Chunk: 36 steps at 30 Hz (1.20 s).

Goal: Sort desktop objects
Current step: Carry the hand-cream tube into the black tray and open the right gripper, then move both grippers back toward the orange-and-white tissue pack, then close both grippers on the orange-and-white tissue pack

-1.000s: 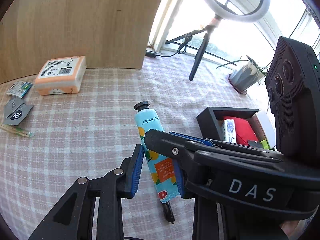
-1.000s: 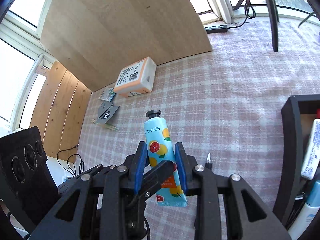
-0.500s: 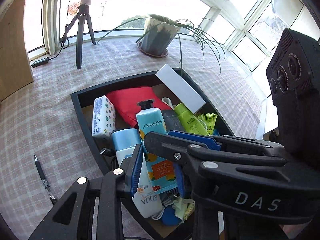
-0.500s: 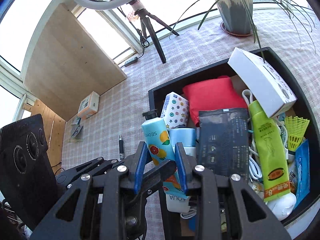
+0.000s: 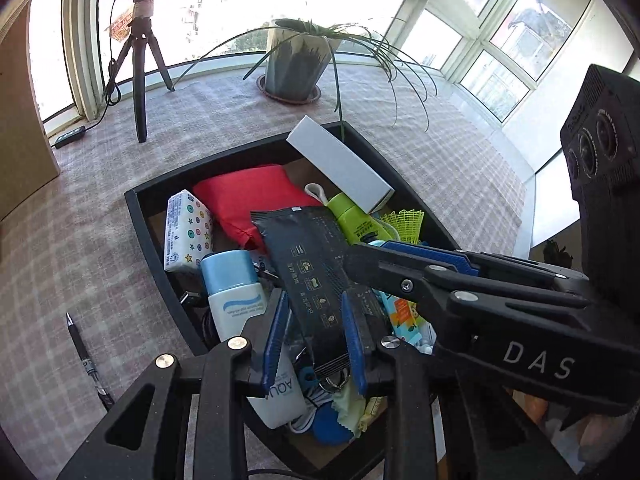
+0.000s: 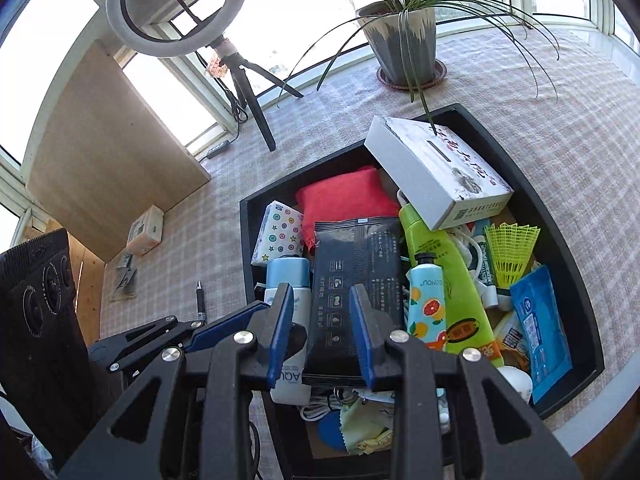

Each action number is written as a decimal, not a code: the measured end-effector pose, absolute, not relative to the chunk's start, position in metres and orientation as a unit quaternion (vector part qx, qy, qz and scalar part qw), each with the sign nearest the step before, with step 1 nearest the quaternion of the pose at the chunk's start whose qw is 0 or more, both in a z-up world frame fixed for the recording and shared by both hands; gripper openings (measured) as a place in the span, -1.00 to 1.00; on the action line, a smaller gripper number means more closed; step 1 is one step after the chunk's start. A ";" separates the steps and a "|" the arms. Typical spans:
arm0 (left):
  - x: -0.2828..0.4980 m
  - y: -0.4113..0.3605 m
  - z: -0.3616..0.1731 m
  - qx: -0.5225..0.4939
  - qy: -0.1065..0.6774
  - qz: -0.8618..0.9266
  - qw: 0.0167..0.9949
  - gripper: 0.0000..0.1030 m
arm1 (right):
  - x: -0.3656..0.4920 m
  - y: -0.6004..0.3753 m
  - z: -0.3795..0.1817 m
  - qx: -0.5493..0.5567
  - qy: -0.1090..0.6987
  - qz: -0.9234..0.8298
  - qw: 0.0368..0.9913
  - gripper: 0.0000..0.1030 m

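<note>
Both claws narrow, nothing gripped: left claw (image 5: pixel 314 299), jaws just closing a touch, and right claw (image 6: pixel 321 292) hovering over box (image 6: pixel 245 248) on counter (image 6: pixel 192 240). Tube (image 6: pixel 426 304) lying inside box, between black pouch (image 6: pixel 356 272) and green bottle (image 6: pixel 452 280).

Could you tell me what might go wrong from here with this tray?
The white box rests tilted at the far rim of the tray on a crowded pile; another item could tip it out. The left gripper and right gripper hover close over the black pouch; their fingers might snag it.
</note>
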<state>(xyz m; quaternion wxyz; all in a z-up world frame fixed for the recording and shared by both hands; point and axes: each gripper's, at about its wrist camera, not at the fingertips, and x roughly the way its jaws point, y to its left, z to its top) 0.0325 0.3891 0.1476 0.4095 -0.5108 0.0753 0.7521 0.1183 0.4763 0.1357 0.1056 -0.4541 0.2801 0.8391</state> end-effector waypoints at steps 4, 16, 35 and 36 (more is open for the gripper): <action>0.010 0.354 0.141 -0.518 0.072 0.767 0.371 -0.50 | 0.103 0.458 0.136 -0.461 0.267 0.842 0.087 -0.44; -0.079 0.200 0.125 -0.530 0.030 0.816 0.229 -0.50 | 0.033 0.388 0.128 -0.491 0.232 0.840 0.007 -0.44; -0.215 0.038 0.102 -0.522 -0.039 0.847 0.094 0.20 | -0.186 0.256 0.117 -0.508 0.190 0.835 -0.095 0.07; -0.220 0.036 0.098 -0.524 -0.040 0.846 0.093 0.24 | -0.196 0.251 0.115 -0.510 0.192 0.833 -0.097 0.12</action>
